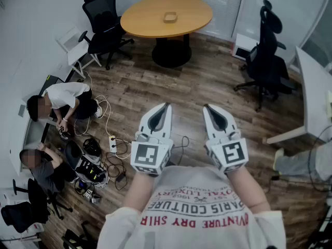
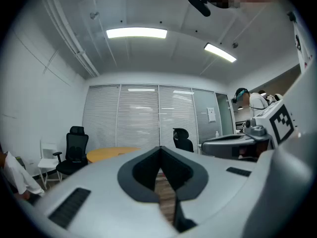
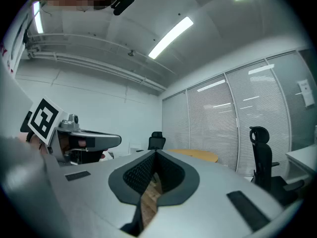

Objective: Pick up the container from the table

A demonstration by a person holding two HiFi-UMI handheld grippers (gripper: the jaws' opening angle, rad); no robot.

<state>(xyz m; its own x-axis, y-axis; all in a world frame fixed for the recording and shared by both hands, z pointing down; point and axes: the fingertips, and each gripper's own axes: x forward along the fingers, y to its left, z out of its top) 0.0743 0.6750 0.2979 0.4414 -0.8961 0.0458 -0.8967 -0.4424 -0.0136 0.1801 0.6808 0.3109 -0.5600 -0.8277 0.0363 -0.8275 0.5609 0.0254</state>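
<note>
A small tan container (image 1: 170,17) sits on the round wooden table (image 1: 150,19) at the far end of the room. My left gripper (image 1: 167,106) and right gripper (image 1: 206,108) are held side by side, level, well short of the table. Both are shut with nothing between the tips. In the left gripper view the left gripper (image 2: 160,148) points toward the table (image 2: 111,153). In the right gripper view the right gripper (image 3: 155,153) has the table (image 3: 198,155) just beyond its tip. The container is too small to make out in either gripper view.
Black office chairs (image 1: 106,22) (image 1: 267,56) stand on either side of the table, and a white chair (image 1: 78,48) at the left. Two people (image 1: 62,105) sit on the floor at the left amid cables and gear (image 1: 93,162). A white desk (image 1: 311,95) is at the right.
</note>
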